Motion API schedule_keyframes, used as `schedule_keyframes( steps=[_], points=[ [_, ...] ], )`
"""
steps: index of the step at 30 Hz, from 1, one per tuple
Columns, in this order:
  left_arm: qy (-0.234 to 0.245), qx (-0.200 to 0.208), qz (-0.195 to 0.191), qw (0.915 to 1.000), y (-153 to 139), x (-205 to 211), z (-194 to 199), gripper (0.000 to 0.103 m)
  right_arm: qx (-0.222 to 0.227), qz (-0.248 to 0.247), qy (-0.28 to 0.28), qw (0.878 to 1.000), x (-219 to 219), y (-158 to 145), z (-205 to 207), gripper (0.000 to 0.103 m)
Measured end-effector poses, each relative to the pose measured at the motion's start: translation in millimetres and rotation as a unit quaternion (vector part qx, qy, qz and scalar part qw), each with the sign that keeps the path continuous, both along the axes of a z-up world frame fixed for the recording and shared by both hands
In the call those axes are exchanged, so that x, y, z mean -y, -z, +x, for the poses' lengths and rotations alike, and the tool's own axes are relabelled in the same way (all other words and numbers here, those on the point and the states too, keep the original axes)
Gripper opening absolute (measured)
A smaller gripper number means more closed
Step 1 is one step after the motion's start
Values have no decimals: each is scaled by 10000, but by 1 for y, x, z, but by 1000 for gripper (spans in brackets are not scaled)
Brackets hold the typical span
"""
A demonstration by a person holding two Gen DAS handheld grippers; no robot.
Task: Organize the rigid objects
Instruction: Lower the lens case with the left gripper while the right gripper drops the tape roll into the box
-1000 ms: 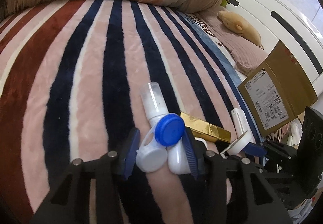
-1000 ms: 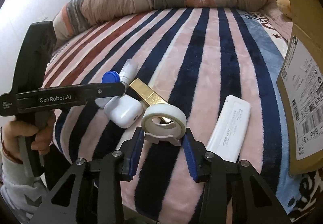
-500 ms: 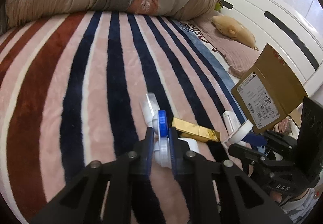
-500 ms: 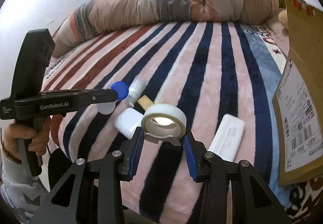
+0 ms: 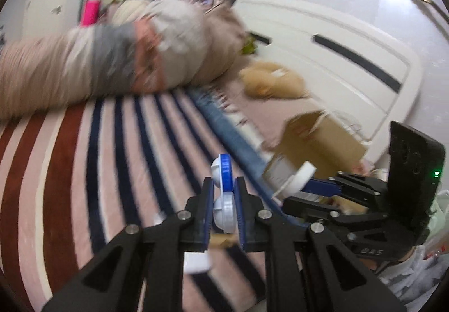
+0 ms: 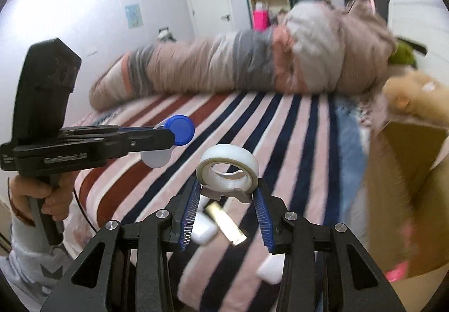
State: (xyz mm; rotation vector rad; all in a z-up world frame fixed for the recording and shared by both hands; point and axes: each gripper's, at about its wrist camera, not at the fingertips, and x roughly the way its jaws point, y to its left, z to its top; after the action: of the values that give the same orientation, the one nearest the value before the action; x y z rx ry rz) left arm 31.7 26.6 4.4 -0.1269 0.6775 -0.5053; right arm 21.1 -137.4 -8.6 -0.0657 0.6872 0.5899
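My left gripper (image 5: 223, 206) is shut on a white contact lens case with a blue cap (image 5: 223, 189) and holds it up above the striped blanket; it also shows in the right wrist view (image 6: 179, 131). My right gripper (image 6: 226, 199) is shut on a roll of clear tape in a grey holder (image 6: 227, 171), also lifted; it shows in the left wrist view (image 5: 299, 175). On the blanket below lie a gold bar (image 6: 226, 223), a white earbud case (image 6: 204, 229) and a white flat box (image 6: 270, 270).
An open cardboard box (image 6: 407, 199) stands at the right on the bed, also in the left wrist view (image 5: 314, 143). A rolled duvet (image 6: 252, 65) lies across the far side. A white headboard (image 5: 336, 59) is at the right. A plush toy (image 5: 272, 81) lies beside the box.
Both grippers have risen off the blanket with their objects and tilted up, toward the cardboard box. The left gripper closed on the lens case a second ago.
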Motion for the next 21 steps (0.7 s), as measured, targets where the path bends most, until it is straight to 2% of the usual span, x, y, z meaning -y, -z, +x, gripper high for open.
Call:
schedule_keyframes(
  steps=[5, 9, 14, 17, 21],
  points=[
    [706, 293, -71, 9971, -42, 60, 7, 12, 377, 122, 516, 9979, 54, -39, -4, 35],
    [1206, 259, 14, 9924, -53, 125, 23, 12, 329, 125, 1047, 9939, 108, -43, -4, 35],
    [1777, -187, 174, 9838, -35, 201, 48, 12, 63, -17, 1483, 9889, 159, -27, 0, 35],
    [1862, -393, 472, 9806, -19, 232, 58, 12, -144, -135, 1584, 9872, 176, -15, 9, 35],
    [1777, -655, 760, 9790, -1, 247, 76, 12, -340, -326, 1566, 9865, 185, 0, 22, 36]
  ],
)
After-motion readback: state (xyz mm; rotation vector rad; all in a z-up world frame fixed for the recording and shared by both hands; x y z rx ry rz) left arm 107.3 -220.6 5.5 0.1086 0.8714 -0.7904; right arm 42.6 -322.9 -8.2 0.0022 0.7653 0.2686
